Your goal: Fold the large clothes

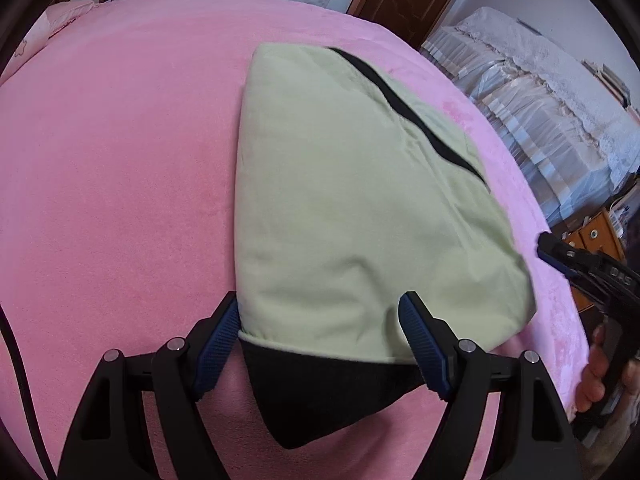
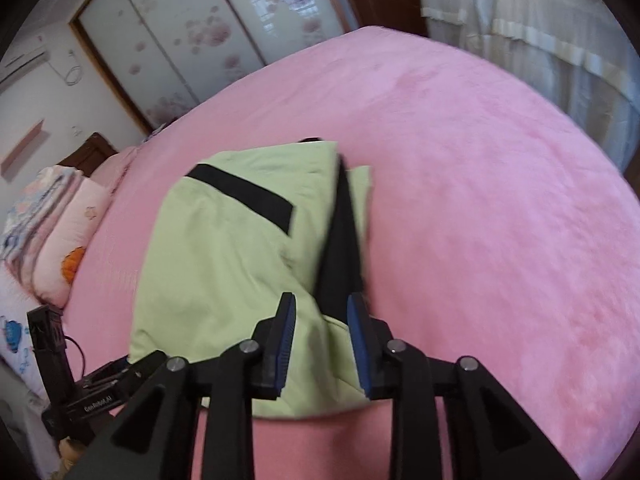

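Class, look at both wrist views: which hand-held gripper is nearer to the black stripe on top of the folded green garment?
Right. The right hand-held gripper sits over the garment just below the black stripe; the left hand-held gripper straddles the opposite edge.

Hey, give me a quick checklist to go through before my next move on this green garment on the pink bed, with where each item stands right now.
1. Left hand-held gripper free of cloth: ok, jaws wide, pads not pressing the green garment.
2. Right hand-held gripper released: ok, jaws parted, nothing pinched between the pads.
3. Garment folded into a compact bundle: ok, lying doubled over on the pink bed cover.
4. Edges aligned: not ok, a black panel sticks out past the green layer at the near end.
5. Surface smooth: cannot tell, the right wrist view is blurred.
6. Room beside the garment: ok, bare cover on both sides.
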A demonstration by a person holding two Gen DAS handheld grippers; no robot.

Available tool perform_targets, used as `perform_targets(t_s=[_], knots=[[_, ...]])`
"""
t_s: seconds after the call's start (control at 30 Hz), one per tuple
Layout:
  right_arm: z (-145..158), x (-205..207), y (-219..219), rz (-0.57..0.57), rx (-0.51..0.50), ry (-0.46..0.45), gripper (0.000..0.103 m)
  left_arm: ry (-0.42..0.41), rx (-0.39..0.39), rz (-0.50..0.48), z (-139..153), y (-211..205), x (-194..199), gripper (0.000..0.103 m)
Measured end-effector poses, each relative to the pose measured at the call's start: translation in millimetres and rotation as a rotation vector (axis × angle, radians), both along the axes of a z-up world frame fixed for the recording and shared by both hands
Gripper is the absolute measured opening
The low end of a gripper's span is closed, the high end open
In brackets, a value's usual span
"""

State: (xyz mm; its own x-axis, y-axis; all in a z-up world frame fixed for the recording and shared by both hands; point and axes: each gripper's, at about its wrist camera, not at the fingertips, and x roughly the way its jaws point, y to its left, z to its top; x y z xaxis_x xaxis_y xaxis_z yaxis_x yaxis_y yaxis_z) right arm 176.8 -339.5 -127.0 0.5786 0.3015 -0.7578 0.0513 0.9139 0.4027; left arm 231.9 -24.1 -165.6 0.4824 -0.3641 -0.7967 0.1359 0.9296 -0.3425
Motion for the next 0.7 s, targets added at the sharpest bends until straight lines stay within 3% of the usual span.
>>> perform_targets(t_s=[0.13,0.3,0.43,0.47,0.5,0.63,0.7], knots=[[-14,34,-4,0.012,0.088,0.055,0.027,-0.044,-0.047,0.006,18,9,10,0.078],[-38,66,-12,0.001,0.222,0.135,0.027,-0.071,-0.026,0.015,26,11,37,0.078],[-51,83,-13,0.007,0.254,0.167,0.027,-0.049,-0.003,0.01,17,5,58,0.078],[-52,85,-12,0.018,0.262,0.167,0.025,-0.037,-0.003,0.006,13,4,60,0.078],[-51,87,-11,0.027,0.258,0.157,0.004,-0.03,-0.008,-0.002,11,2,62,0.078],[-29,85,-1,0.051,-0.018,0.094,0.002,-0.042,0.001,-0.013,9,-6,61,0.078],[-23,83,3,0.069,-0.103,0.077,0.002,-0.047,0.002,-0.016,8,-8,60,0.078]])
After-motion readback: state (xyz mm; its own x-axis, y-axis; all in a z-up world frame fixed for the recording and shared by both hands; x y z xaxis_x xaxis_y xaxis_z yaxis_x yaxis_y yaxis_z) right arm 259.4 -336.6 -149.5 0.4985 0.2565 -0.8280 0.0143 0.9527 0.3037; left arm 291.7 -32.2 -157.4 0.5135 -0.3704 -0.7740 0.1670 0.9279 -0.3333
